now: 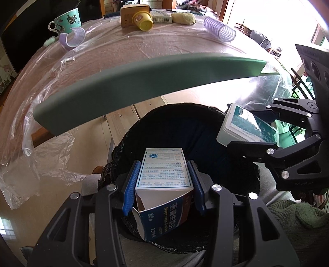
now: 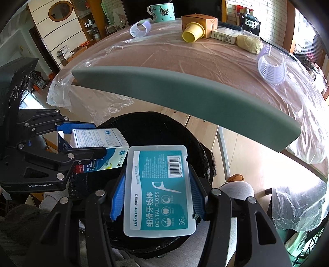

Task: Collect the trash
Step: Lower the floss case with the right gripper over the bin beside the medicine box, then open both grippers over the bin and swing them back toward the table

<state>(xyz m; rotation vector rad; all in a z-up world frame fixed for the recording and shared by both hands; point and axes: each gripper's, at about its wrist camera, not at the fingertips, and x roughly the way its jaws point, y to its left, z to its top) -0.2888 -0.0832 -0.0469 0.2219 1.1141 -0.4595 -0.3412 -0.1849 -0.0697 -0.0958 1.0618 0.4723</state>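
Below the worktop (image 2: 205,67) edge, both grippers hang over the black-lined trash bin (image 1: 205,131). Left gripper (image 1: 163,184) pinches an opened medicine box (image 1: 164,172) between its blue pads, above the bin's mouth. Right gripper (image 2: 157,195) clamps a dental floss case (image 2: 159,191) just beside it, also over the bin.

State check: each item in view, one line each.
left gripper: shut on medicine box
medicine box: end flap open, held over bin
right gripper: shut on floss case
floss case: closed, held over bin
bin: open, black liner
yellow cup: on its side
mug: upright
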